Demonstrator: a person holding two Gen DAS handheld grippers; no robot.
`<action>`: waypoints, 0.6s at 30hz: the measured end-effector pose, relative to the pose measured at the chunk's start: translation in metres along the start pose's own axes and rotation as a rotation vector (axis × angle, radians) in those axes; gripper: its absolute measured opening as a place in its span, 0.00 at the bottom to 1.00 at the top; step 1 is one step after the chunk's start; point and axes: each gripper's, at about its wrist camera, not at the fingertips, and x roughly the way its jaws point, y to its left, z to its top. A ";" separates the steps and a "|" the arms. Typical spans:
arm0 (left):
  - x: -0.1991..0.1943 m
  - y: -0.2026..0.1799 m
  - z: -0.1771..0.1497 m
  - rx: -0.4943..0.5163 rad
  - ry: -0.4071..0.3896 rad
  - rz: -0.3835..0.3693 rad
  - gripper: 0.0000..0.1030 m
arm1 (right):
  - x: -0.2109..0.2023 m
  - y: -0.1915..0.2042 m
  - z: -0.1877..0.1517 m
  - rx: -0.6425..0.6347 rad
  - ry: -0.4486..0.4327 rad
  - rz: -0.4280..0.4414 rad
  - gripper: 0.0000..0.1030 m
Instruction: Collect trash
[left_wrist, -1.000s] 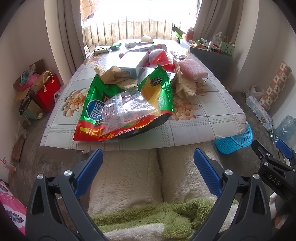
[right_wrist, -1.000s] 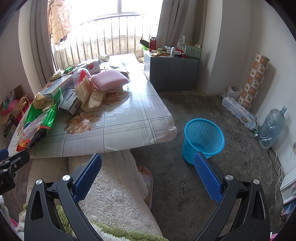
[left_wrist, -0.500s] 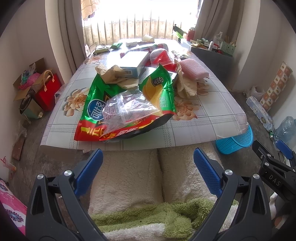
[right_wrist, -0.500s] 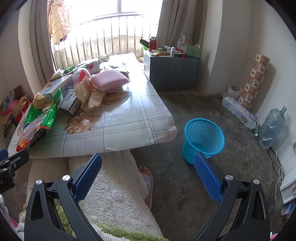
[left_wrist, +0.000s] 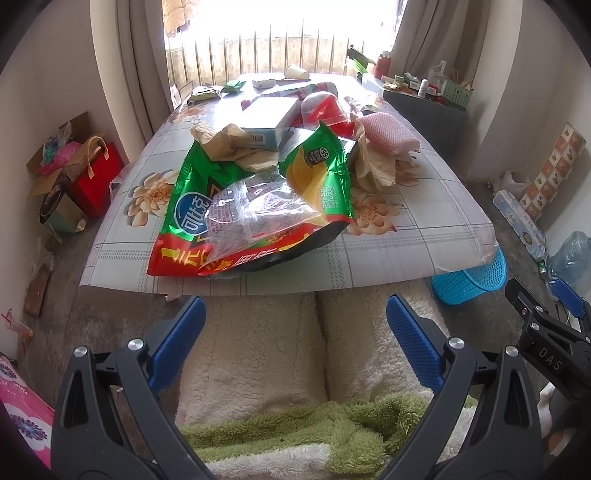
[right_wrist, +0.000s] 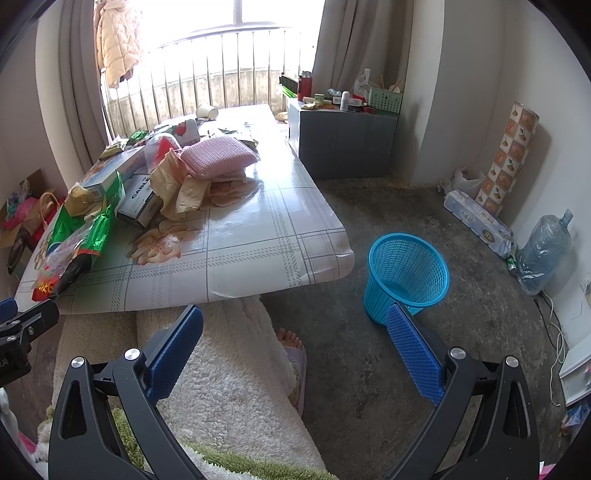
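We hold the left claw (left_wrist: 293, 321) and right claw (right_wrist: 295, 332) wide, empty. The crinkly green-and-red foil snack bag (left_wrist: 251, 206) lies at twelve o'clock on the glossy checked table (left_wrist: 388, 258); the blue mesh plastic basket (right_wrist: 406, 273) stands at one o'clock on the floor.

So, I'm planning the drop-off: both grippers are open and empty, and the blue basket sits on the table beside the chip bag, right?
Not quite. The blue basket stands on the floor beside the table, as the right wrist view shows. The rest holds: left gripper and right gripper are open and empty.
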 end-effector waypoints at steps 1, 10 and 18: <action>0.000 0.000 -0.001 0.000 0.001 0.000 0.92 | 0.000 0.000 0.000 0.000 0.000 0.000 0.94; 0.002 -0.002 0.001 -0.007 0.020 0.005 0.92 | 0.002 0.001 -0.002 0.002 0.004 0.004 0.94; 0.006 0.005 0.002 -0.032 0.032 0.016 0.92 | 0.005 0.007 0.003 -0.007 -0.004 0.031 0.94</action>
